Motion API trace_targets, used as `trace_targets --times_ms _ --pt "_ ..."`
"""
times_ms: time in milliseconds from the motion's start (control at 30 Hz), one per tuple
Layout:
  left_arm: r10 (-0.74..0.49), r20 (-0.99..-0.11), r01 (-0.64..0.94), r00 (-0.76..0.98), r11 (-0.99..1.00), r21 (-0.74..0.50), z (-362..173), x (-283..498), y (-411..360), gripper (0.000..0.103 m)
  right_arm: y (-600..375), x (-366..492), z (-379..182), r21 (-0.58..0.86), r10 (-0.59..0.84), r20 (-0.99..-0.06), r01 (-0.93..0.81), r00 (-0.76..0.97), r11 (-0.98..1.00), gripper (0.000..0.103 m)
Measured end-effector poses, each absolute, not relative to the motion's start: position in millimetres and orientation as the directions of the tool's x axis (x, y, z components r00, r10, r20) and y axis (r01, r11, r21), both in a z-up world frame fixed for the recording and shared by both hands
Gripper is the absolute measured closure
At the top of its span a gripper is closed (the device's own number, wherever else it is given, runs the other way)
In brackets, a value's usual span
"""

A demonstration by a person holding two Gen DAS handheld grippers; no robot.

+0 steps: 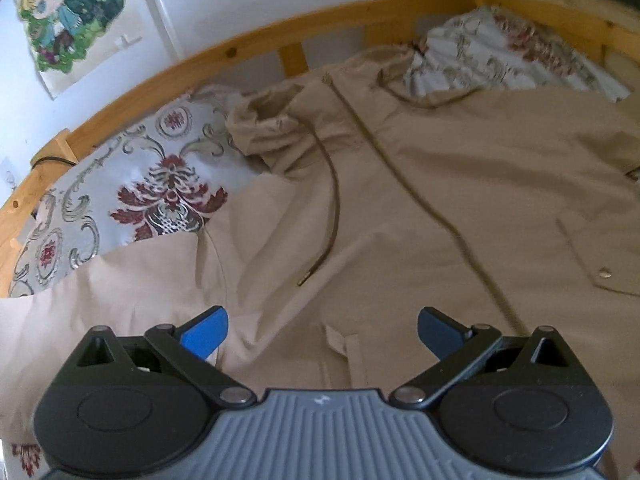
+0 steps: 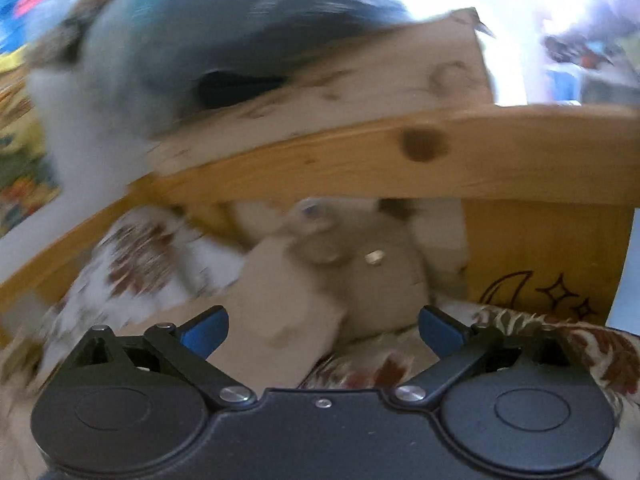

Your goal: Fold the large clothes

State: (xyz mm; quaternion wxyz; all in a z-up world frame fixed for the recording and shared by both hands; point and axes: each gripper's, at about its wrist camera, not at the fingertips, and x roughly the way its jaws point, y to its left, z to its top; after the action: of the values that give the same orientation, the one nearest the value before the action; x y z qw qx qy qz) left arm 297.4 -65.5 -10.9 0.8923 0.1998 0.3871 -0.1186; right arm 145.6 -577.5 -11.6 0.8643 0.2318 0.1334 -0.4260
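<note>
A large beige hooded jacket (image 1: 420,184) lies spread front-up on the bed, zipper (image 1: 424,200) running down its middle, hood (image 1: 272,128) at the far left with a brown drawstring (image 1: 330,208). My left gripper (image 1: 322,334) is open and empty, hovering just above the jacket's lower front. In the blurred right wrist view, a beige sleeve end (image 2: 312,292) with a metal snap (image 2: 374,257) lies bunched by the bed frame. My right gripper (image 2: 322,334) is open and empty, just short of that sleeve.
A floral bedspread (image 1: 132,184) covers the bed. A wooden bed rail (image 1: 248,48) curves along the far side by the wall, and a rail (image 2: 400,156) and a board with moon and star drawings (image 2: 540,264) stand close ahead of the right gripper.
</note>
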Motion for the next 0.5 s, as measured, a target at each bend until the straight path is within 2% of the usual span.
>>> trace_targets --times_ms 133,200,400,500 --pt "-0.059 -0.764 0.427 0.643 0.855 0.293 -20.9 314.2 -78.4 0.001 -600.3 150.0 -23.4 0.257 -0.754 -0.428 0.867 0.498 0.426 0.014" --pt "-0.066 -0.761 0.447 0.645 0.84 0.306 -25.6 320.4 -88.1 0.001 -612.4 152.2 -28.7 0.243 -0.769 -0.437 0.884 0.467 0.399 0.025" --pt "-0.155 -0.735 0.443 0.66 0.871 0.214 -36.8 330.6 -117.2 0.001 -622.0 170.3 -44.5 0.205 -0.755 -0.474 0.89 0.454 0.407 0.027" --pt "-0.193 -0.741 0.449 0.643 0.879 0.16 -41.6 334.0 -125.8 0.001 -621.1 176.6 -52.8 0.236 -0.758 -0.475 0.895 0.447 0.38 0.027"
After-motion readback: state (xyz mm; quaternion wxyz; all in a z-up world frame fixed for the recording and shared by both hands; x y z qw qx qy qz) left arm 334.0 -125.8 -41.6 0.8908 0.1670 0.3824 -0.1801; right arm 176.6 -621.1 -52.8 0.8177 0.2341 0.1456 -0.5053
